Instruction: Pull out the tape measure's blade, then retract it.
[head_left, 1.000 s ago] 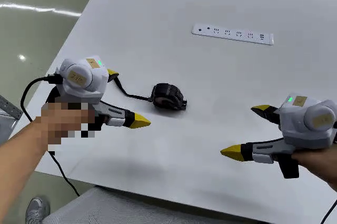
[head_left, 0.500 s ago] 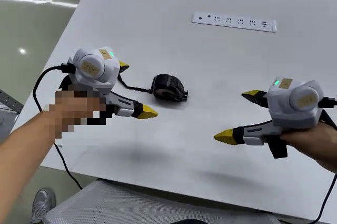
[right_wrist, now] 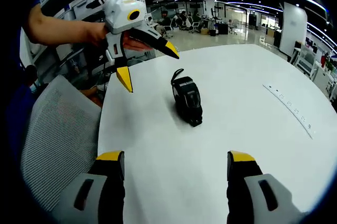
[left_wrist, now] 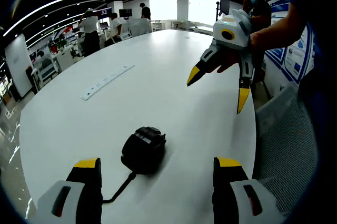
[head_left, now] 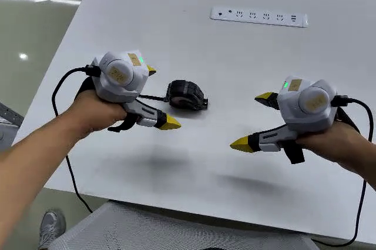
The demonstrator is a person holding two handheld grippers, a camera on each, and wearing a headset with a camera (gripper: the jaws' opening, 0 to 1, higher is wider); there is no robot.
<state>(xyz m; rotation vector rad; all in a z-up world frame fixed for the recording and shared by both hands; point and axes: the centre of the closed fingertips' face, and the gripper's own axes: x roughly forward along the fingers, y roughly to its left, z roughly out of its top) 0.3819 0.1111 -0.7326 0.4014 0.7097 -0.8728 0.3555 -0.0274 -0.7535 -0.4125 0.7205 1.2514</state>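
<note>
1. The white table [head_left: 194, 38] was bare and smooth, so I judged things would slide on it.
2. My left gripper [head_left: 161, 97] hovered with its jaws spread and nothing between them. My right gripper [head_left: 252, 120] was at its 3 o'clock, likewise wide and empty.
3. A power strip [head_left: 259, 17] lay at 12 o'clock, well apart.
4. The tape [left_wrist: 144, 149] rested on the table at 12 o'clock of my left jaws, near them and untouched, blade in.
5. I judged the case hard, compact and fairly heavy, and the blade thin, springy and quick to snap back. I would clamp the flat sides and pinch the end hook, which I couldn't make out.
6. Its strap [left_wrist: 120, 192] trailed limp towards my left jaws.
</note>
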